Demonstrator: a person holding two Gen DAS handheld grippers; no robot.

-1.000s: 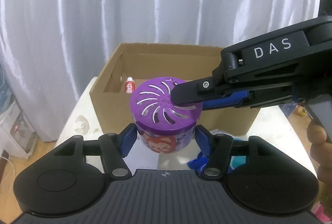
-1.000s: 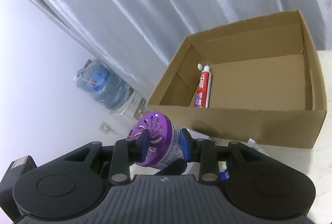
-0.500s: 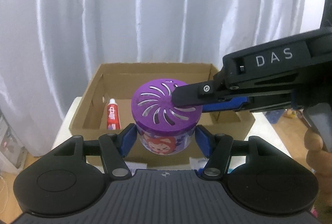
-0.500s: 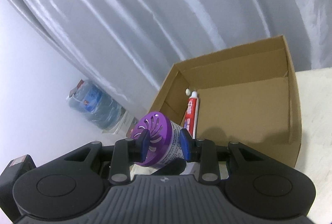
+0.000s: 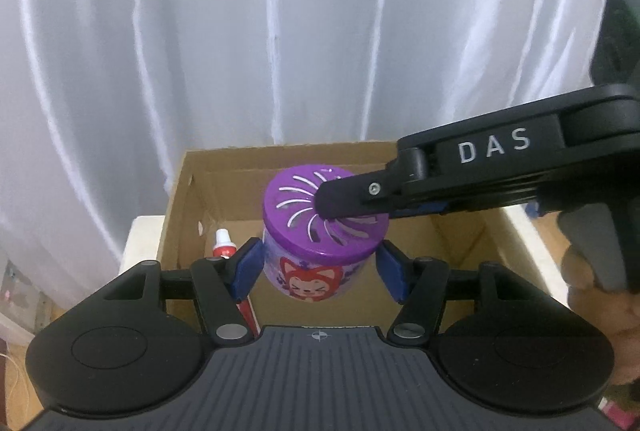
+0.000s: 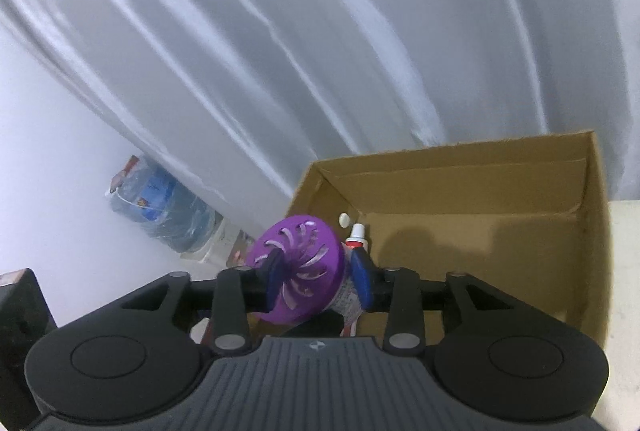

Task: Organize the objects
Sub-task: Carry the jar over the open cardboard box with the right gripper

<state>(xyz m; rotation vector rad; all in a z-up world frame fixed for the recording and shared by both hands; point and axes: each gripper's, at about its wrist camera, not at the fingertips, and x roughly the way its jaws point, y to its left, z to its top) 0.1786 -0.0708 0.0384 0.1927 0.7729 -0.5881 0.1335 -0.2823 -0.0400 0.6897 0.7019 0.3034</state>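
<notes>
Right gripper (image 6: pixel 320 283) reaches in from the right side of the left wrist view, fingers roughly level, black arm marked "DAS". Its blue pads (image 6: pixel 362 277) are clamped on the can (image 5: pixel 320 231): one pad lies across the lid top, the other on the far side, partly hidden. In the right wrist view the can appears tipped, lid facing the camera.

Left gripper (image 5: pixel 320 269) sits below and behind the can, jaws apart. Blue pads flank the can's lower wall on each side with a visible gap; no contact seen.

Can: short cylinder, glossy purple plastic lid with curved slots radiating in a swirl; printed label with a red cartoon fox face. It hangs above the open box (image 5: pixel 176 231), not resting on the floor of it.

Box: brown corrugated cardboard, matte, flaps folded in. Inside, along the left wall, lies a tube (image 6: pixel 356 235), red and white with a white cap.

Behind: white pleated curtain (image 5: pixel 200 31), satiny. A blue water jug (image 6: pixel 160 199) stands on the floor at left.
</notes>
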